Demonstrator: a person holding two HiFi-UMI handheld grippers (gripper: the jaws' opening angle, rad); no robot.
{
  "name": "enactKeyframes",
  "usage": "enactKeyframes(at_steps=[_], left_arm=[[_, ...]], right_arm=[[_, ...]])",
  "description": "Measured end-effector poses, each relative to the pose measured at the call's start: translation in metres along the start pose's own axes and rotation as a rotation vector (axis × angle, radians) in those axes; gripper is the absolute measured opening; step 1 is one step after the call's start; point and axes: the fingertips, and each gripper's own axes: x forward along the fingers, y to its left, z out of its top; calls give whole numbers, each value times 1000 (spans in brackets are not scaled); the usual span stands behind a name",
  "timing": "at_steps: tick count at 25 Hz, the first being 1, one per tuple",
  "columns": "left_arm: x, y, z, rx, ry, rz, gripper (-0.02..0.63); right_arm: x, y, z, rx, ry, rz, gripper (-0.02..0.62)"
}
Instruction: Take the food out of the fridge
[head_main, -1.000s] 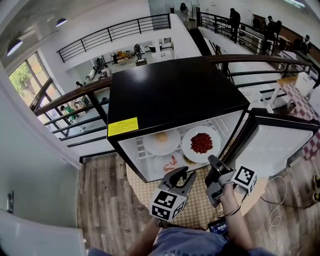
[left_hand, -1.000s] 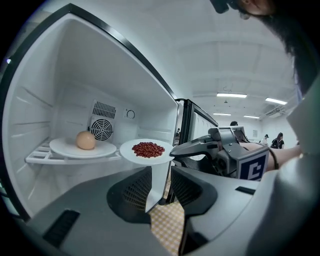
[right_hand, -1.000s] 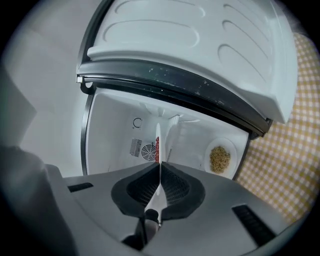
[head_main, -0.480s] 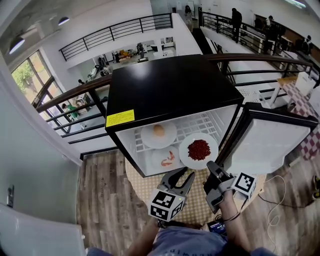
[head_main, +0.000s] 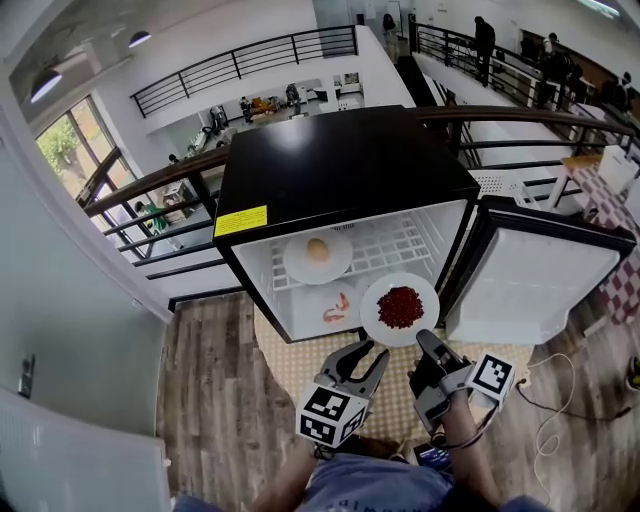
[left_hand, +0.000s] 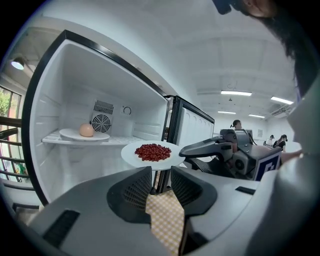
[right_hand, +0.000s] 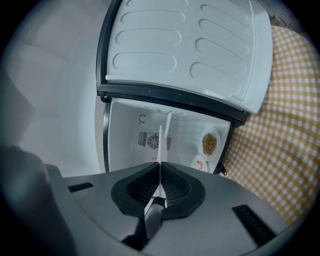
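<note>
The right tool (head_main: 425, 343) is closed tight on the near rim of a white plate (head_main: 372, 318). In the right gripper view, the plate's edge (right_hand: 161, 145) is seen pinched between the pads. A heap of red food (head_main: 399, 307) is carried on this plate, which is held just ahead of the tool and outside the open fridge (head_main: 340, 180), in front of its lower part.

The left tool (head_main: 362, 355) is held just beside the right one. Its jaws are parted by a narrow gap and nothing is gripped; only the checked cloth (left_hand: 165, 220) below is seen between them. Further ahead of both tools, a plate with a pale round item (head_main: 296, 262) is seen on the fridge shelf. A plate of shrimp (head_main: 337, 310) is seen lower down.
</note>
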Motion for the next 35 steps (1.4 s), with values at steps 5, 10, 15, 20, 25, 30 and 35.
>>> enactKeyframes(at_steps=[5,10,15,20,25,30,35], left_arm=[[-10,-12,-7,-13,4,29,118],[-23,-32,-13,-17,-9,70,118],[-35,-52,-25,-33,-18,111,118],[-50,-73,-38,-54,-16,162,117],[-64,-91,-51,-70,-15,211,117],[-71,-106,-58,-65,2,234,117],[-79,-107,-59,-40,16,259,117]], right_arm=[[-18,-1,-7,-4,25,0,20],[-45,0,-13,-18,44,10,21],[-72,-6,-20,-10,73,12,21],[-94,-11,-28,5,109,19,20],[-112,-17,-36,4,148,20,20],[-122,-25,-41,21,173,15,20],[-121,-23,-46,36,186,37,20]])
